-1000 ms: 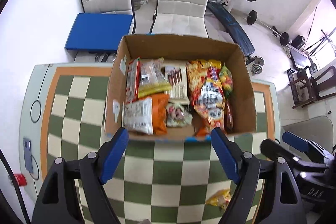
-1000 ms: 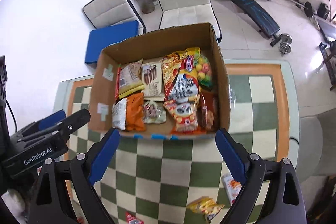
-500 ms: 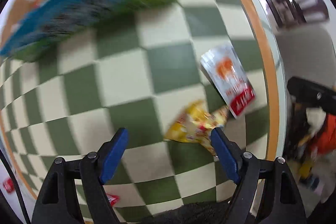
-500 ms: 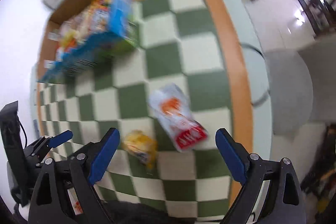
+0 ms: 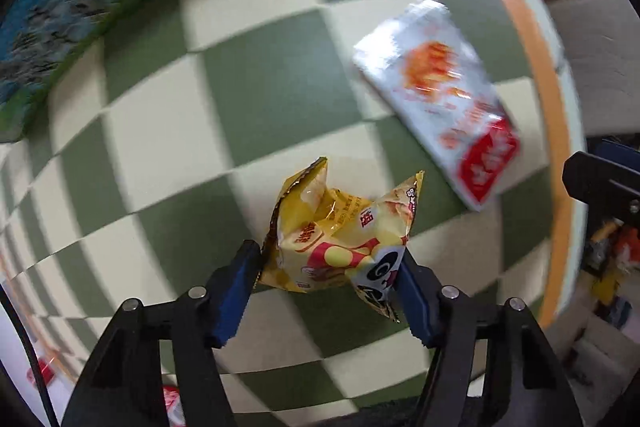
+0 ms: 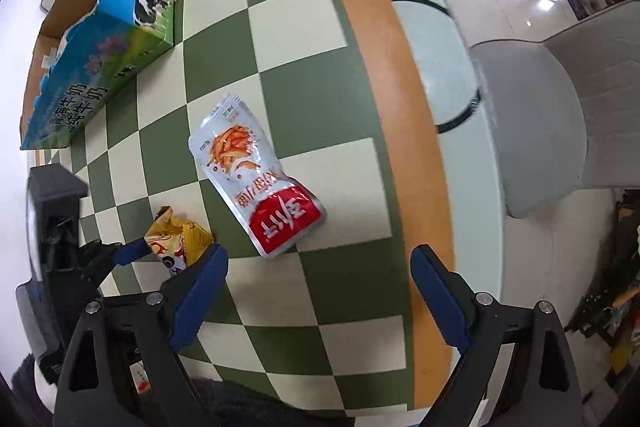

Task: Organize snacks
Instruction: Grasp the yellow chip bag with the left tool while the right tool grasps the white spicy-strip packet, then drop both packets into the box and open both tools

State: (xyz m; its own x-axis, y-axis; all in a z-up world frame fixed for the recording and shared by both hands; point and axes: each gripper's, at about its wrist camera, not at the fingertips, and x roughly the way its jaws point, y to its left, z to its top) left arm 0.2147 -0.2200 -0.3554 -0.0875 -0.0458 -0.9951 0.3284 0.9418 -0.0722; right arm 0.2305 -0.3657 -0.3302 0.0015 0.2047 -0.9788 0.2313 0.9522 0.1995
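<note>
Left gripper (image 5: 330, 263) is down on the yellow bag (image 5: 340, 239), and its jaws have just been closing: both blue pads now press the bag's sides, crumpling the foil between them. The bag sits on the checkered table (image 5: 248, 99), puffy, glossy, with crimped ends flaring upward in the left view.

Right gripper (image 6: 318, 281) hangs with jaws wide apart and nothing between them. Its target, by my read, is the white pouch (image 6: 250, 175), lying flat just ahead of the fingertips and a little toward the left finger. The pouch's long axis runs diagonally, red end nearest the gripper, pale end pointing off toward the box (image 6: 100, 39). So the right hand is the nearer one, and it likely needs a wrist roll to span the pouch's narrow width.

The pouch looks slick, flat and smooth; a low pinch could slip. The box is printed cardboard, blue and green, well apart from both snacks.
</note>
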